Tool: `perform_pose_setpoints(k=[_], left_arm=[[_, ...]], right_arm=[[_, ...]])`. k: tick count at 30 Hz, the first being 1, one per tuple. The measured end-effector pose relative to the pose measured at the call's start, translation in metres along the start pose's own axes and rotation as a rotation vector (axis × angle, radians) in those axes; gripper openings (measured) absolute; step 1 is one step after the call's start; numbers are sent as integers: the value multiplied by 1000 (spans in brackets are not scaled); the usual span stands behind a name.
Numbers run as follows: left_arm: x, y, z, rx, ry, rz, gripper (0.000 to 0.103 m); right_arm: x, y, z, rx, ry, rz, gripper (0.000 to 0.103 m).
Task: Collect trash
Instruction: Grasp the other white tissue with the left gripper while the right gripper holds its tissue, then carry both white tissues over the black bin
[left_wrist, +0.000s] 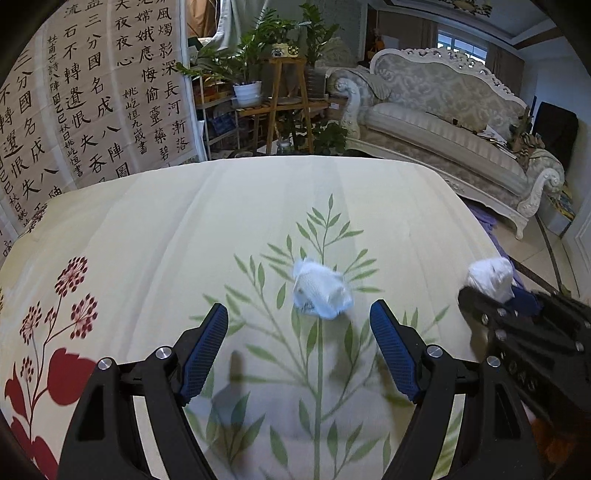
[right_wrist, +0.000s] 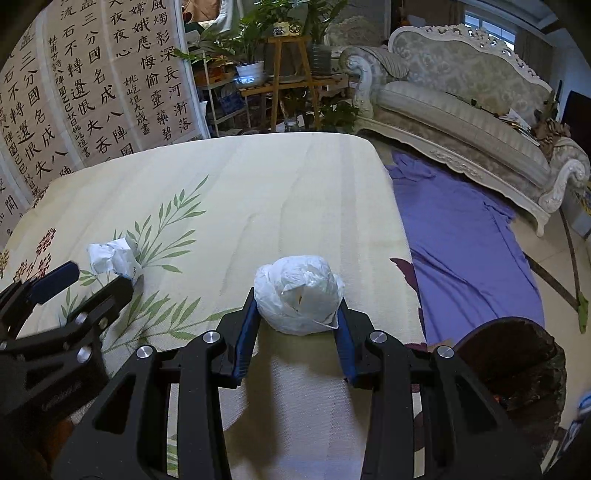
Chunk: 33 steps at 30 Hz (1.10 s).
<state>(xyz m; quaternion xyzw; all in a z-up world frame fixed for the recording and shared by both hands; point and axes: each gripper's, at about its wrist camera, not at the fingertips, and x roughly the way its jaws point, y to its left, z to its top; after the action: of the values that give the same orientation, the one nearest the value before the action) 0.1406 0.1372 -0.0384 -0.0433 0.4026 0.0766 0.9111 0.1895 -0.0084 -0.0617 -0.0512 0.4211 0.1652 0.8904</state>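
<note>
A crumpled white paper wad (left_wrist: 320, 292) lies on the floral tablecloth (left_wrist: 184, 229), just ahead of my open left gripper (left_wrist: 299, 317), between the lines of its blue pads. It also shows in the right wrist view (right_wrist: 112, 257) at the left. My right gripper (right_wrist: 297, 306) is shut on a white plastic-wrapped ball of trash (right_wrist: 298, 293), held just above the cloth near the table's right edge. In the left wrist view that ball (left_wrist: 491, 277) and the right gripper (left_wrist: 495, 299) sit at the far right.
The table's right edge (right_wrist: 399, 229) drops to a purple cloth (right_wrist: 461, 236) on the floor. A dark round bin (right_wrist: 517, 369) stands at lower right. A pale sofa (right_wrist: 461, 110), plant shelves (right_wrist: 280, 74) and a calligraphy screen (right_wrist: 92, 92) lie beyond.
</note>
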Motion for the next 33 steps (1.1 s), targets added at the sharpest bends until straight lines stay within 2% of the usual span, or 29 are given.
perform_pose_setpoints(k=[4, 6, 8, 14, 20, 33], left_arm=[[6, -1, 4, -1, 16, -16, 76], [8, -2, 4, 3, 23, -26, 64], [11, -3, 4, 8, 47, -41, 47], [10, 3, 3, -14, 48, -77, 28], [7, 5, 1, -36, 45, -87, 24], [-23, 8, -22, -39, 26, -81, 22]], right_arm=[[0, 0, -1, 1, 0, 2, 37], [-1, -1, -1, 4, 0, 6, 37], [0, 0, -1, 5, 0, 8, 37], [-1, 1, -1, 4, 0, 8, 37], [-1, 1, -3, 2, -1, 3, 36], [-27, 5, -28, 10, -15, 10, 36]])
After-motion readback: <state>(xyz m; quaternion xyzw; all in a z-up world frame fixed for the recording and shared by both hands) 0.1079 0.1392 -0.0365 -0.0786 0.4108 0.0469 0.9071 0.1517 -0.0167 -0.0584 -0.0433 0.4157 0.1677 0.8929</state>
